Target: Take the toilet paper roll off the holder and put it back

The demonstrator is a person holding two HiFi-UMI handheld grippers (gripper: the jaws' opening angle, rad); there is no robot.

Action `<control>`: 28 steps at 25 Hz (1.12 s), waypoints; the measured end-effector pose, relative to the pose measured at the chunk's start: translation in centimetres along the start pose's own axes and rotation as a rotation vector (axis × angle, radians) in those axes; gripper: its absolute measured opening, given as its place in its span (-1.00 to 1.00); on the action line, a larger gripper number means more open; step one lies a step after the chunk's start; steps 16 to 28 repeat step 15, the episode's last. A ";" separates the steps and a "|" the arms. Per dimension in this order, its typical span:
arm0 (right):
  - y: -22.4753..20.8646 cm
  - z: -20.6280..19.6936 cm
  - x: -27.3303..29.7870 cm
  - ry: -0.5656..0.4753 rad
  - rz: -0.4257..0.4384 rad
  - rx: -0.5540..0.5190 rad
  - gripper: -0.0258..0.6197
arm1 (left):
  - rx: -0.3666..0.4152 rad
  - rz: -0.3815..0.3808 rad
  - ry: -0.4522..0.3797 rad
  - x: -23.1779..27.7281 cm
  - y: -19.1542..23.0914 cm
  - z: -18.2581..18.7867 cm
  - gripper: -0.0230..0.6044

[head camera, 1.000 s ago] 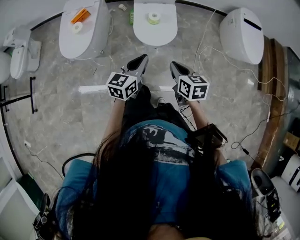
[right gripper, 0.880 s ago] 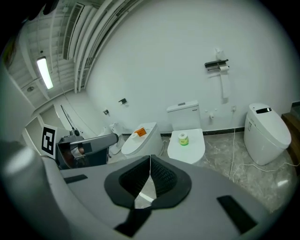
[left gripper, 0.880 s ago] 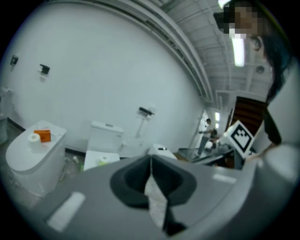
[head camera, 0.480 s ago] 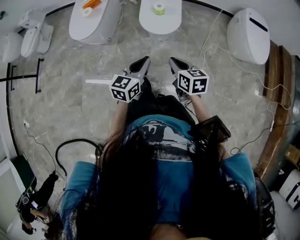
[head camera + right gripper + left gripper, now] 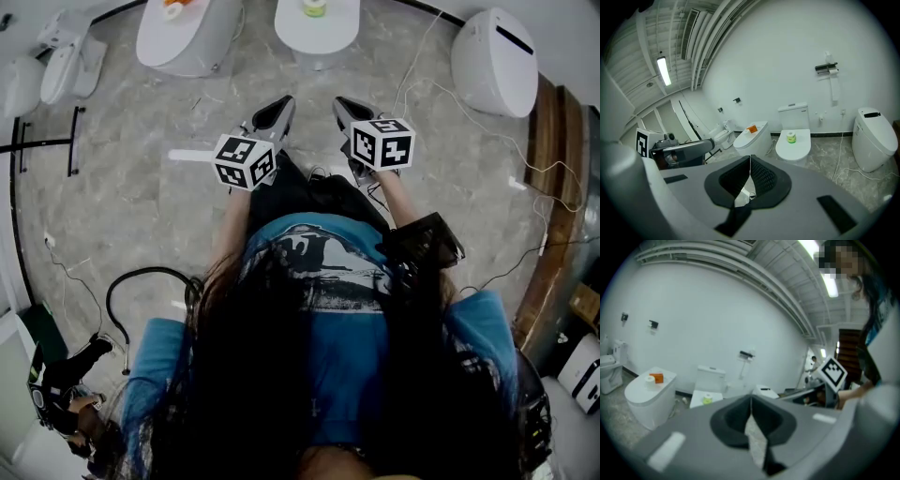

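Left tool, right tool side by side, held forward — both jaws closed, empty.

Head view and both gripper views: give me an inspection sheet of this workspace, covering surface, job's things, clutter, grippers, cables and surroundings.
Surface: grey marbled floor.
Job's things: wall holder with white paper hanging from it, far from both grippers.
Clutter: green-banded roll on the middle toilet lid; orange box on the neighbouring toilet.
Grippers: left gripper and right gripper both shut, nothing between the jaws.
Cables: white cable and black cable loop lying on the floor.
Surroundings: white wall; a third toilet at the right.
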State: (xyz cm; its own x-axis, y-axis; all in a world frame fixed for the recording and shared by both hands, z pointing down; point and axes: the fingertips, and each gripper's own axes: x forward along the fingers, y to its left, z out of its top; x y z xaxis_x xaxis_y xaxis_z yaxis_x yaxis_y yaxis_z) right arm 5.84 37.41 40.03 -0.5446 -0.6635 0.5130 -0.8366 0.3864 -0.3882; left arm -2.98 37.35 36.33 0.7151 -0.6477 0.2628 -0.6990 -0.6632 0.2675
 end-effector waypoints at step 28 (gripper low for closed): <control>0.3 -1.2 0.0 -0.006 -0.002 -0.006 -0.86 | 0.038 0.007 -0.012 -1.4 -0.2 -0.5 -0.93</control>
